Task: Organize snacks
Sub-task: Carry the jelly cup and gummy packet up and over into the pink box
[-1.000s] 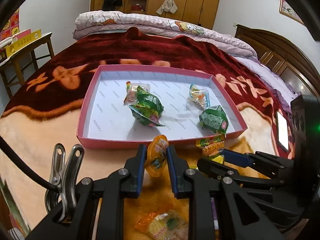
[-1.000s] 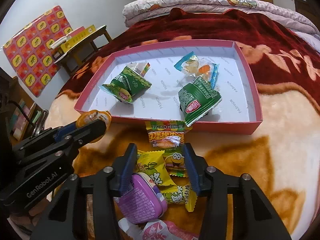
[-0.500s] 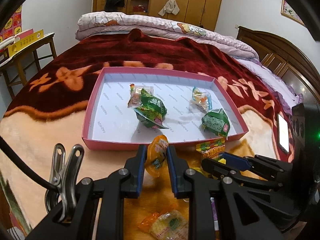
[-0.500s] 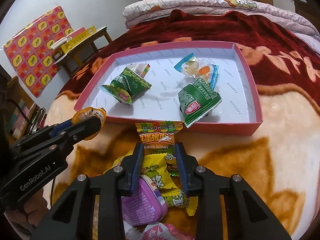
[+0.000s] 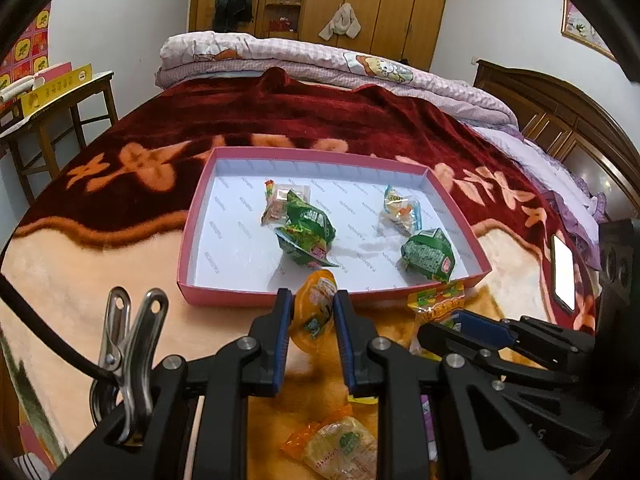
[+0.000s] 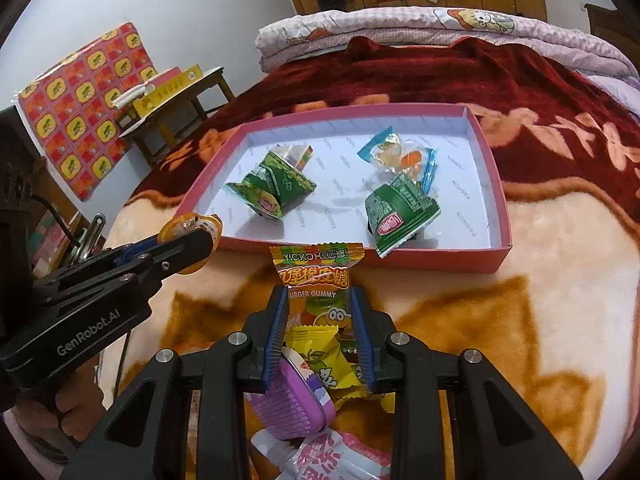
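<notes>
The pink tray (image 5: 224, 292) lies straight ahead of both grippers on the bed: the left gripper (image 5: 311, 312) has its jaws clenched on an orange jelly cup (image 5: 316, 304) beside the near rim, while the right gripper (image 6: 319, 322), jaws just closed on a gummy packet (image 6: 316, 276) lying lengthwise toward the tray, sits slightly farther back.

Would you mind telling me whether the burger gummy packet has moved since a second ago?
Yes. The burger gummy packet now sits between the closing right tongs, slightly nearer the pink tray.
</notes>
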The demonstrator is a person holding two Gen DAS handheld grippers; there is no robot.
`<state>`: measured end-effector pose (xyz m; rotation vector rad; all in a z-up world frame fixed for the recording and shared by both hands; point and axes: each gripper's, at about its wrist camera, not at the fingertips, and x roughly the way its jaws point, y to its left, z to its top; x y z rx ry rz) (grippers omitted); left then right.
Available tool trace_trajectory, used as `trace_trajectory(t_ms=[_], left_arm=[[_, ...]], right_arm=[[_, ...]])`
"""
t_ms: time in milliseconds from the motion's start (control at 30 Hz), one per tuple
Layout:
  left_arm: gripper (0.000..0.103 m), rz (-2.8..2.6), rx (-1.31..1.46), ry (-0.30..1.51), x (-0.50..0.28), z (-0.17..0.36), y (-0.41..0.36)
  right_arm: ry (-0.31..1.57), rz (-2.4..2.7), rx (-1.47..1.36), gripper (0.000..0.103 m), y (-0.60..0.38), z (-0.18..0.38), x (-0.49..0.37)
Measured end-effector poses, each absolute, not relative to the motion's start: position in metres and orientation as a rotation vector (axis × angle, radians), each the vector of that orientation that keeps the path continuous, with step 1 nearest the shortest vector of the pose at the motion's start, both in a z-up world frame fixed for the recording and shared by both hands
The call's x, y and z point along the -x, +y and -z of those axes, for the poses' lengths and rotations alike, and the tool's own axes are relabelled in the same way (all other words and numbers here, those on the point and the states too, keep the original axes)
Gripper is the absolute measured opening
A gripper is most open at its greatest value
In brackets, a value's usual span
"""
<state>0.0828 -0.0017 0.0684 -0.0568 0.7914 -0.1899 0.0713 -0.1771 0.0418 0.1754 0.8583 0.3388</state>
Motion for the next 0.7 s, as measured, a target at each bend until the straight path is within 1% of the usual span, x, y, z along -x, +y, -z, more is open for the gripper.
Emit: trace_trajectory(t_ms=[700], left_arm=[[0.022,0.176,0.036,0.757,-0.086,-0.080,-0.001]], right_arm=[[0.792,-0.305,-0.175,0.032,-0.193,-0.063,-0.069]])
